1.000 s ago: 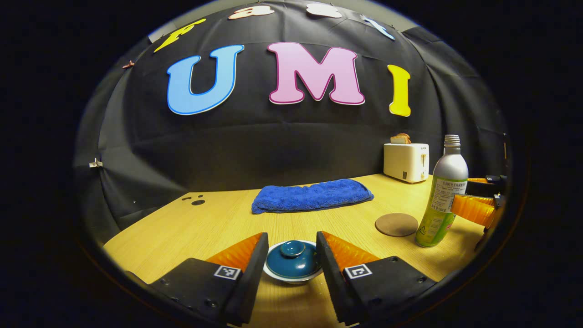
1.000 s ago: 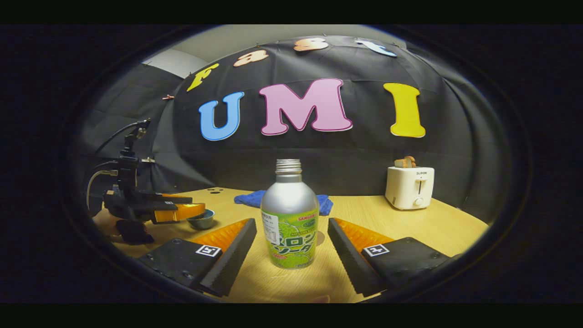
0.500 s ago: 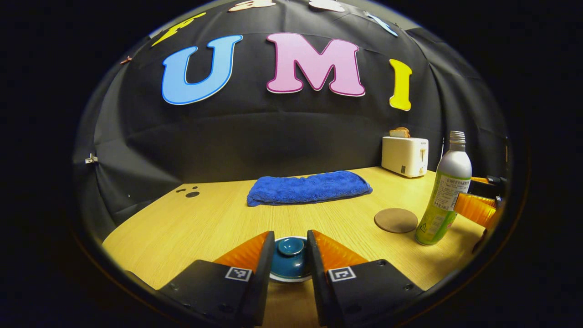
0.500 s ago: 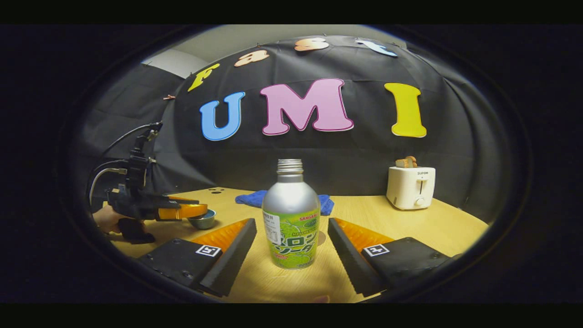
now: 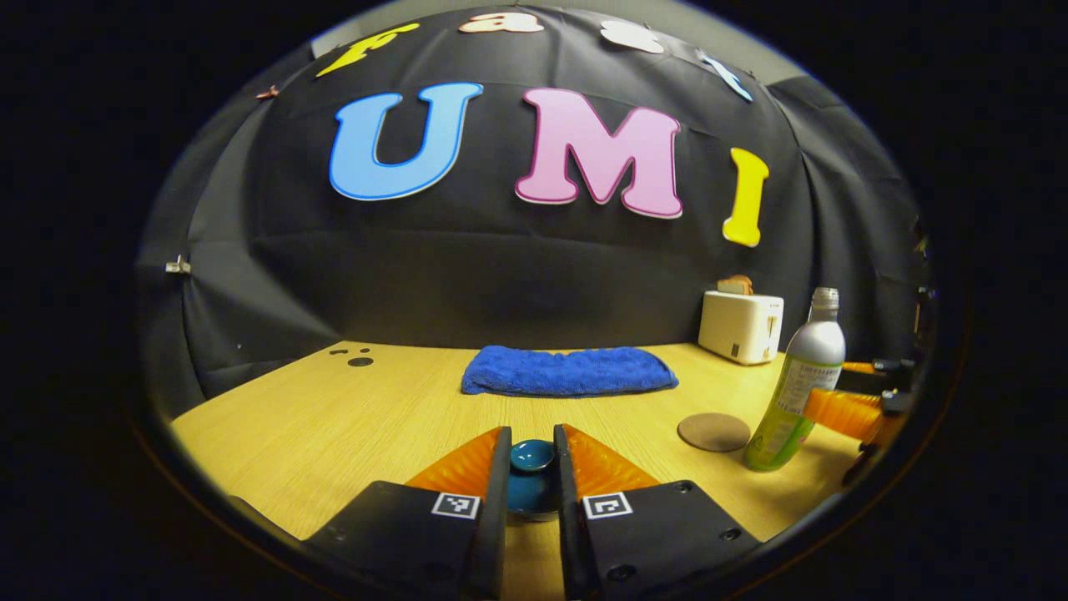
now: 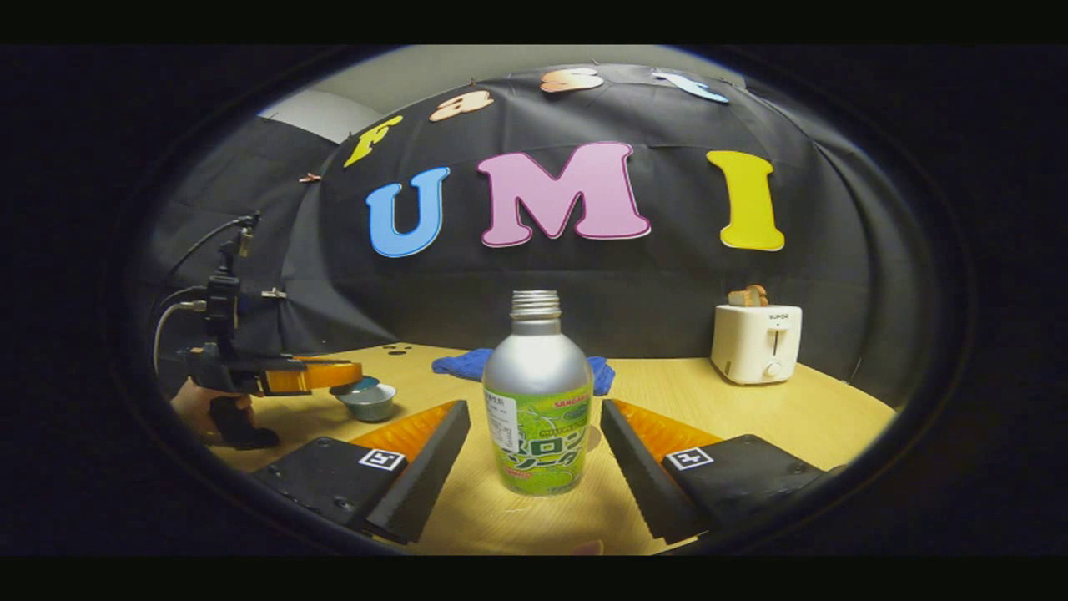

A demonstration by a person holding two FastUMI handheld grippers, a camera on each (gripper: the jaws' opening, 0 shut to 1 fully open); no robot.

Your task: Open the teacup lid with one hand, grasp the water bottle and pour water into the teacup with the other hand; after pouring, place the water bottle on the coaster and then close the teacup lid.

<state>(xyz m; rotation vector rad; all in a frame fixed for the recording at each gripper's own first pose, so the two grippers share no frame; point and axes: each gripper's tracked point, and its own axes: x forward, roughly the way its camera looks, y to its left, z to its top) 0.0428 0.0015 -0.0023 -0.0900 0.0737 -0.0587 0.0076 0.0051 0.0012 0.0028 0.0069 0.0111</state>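
Note:
My left gripper (image 5: 531, 442) is shut on the knob of the dark teal teacup lid (image 5: 531, 484), which hangs between its fingers. In the right gripper view, that left gripper (image 6: 329, 376), held by a hand (image 6: 196, 409), keeps the lid just above the teacup (image 6: 370, 405) on the table's left side. The silver water bottle (image 6: 538, 401) with a green label stands upright and uncapped. My right gripper (image 6: 534, 411) is open, one finger on each side of the bottle and apart from it. A round brown coaster (image 5: 713, 431) lies just left of the bottle (image 5: 797, 384).
A blue towel (image 5: 567, 371) lies folded at the back of the wooden table (image 5: 334, 417). A white toaster (image 6: 755, 342) with bread in it stands at the back right. Small holes (image 5: 359, 361) mark the table's far left.
My left gripper closed on the lid's knob and rose, lifting the lid off the teacup. The bottle and my right gripper have stayed where they were.

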